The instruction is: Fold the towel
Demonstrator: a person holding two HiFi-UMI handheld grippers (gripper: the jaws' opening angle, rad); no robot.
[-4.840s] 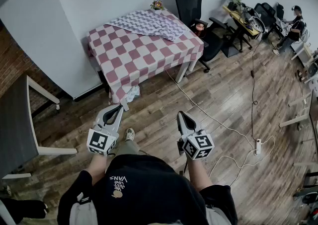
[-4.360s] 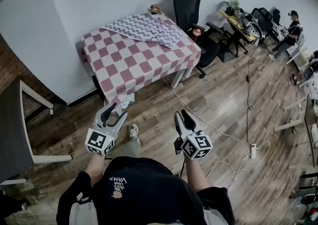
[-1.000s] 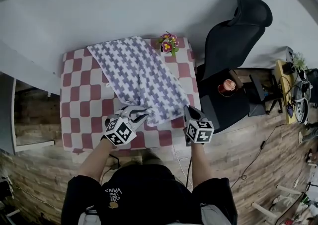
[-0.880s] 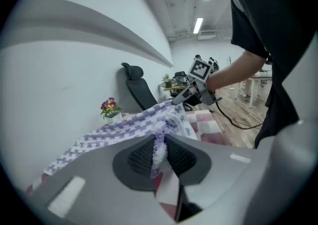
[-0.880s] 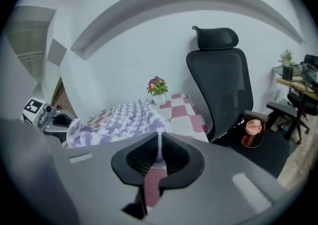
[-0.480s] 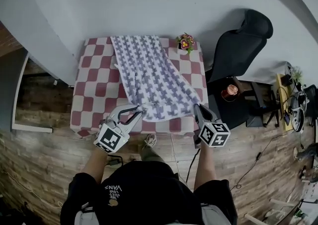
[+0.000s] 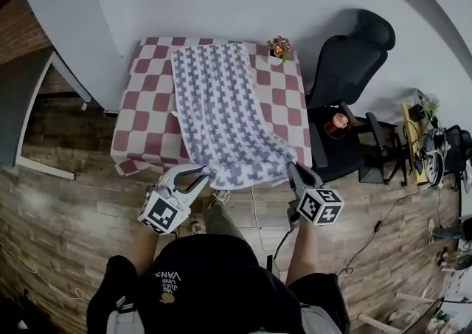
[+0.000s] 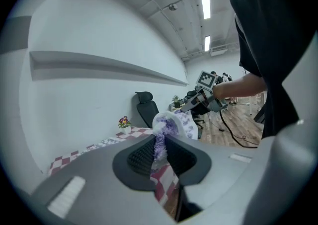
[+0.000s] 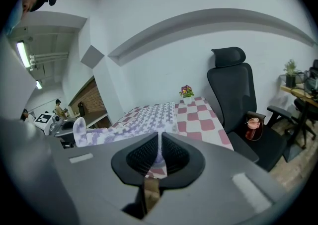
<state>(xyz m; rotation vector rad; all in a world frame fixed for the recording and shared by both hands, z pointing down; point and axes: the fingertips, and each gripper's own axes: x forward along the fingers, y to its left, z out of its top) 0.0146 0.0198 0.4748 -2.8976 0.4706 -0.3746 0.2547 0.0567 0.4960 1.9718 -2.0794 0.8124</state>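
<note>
At the left of the head view stands the table under a red-and-white checked cloth, set against the pale wall. Over its right half lies the white towel with a purple cross pattern. The towel's far end reaches the wall side and its near end hangs out past the table's front edge toward the person. The left gripper is clamped on the near left corner and the right gripper on the near right corner, so the near edge is stretched between them in the air. I judge this hold is meant to keep that edge straight and taut, ready to be carried over to the far end for a first fold, which is not yet made. Farther right, a small pot of flowers sits at the table's far corner, just beside the towel, where a swung edge could brush it. Beyond stand a black office chair and a reddish cup close by it. The head view gives the whole layout but not the pads. The left gripper view shows cloth bunched thick between the ribbed pads, a roll of fabric poking above them. The right gripper view shows its jaws nearly together on one thin layer, and the towel running flat back onto the table.
</note>
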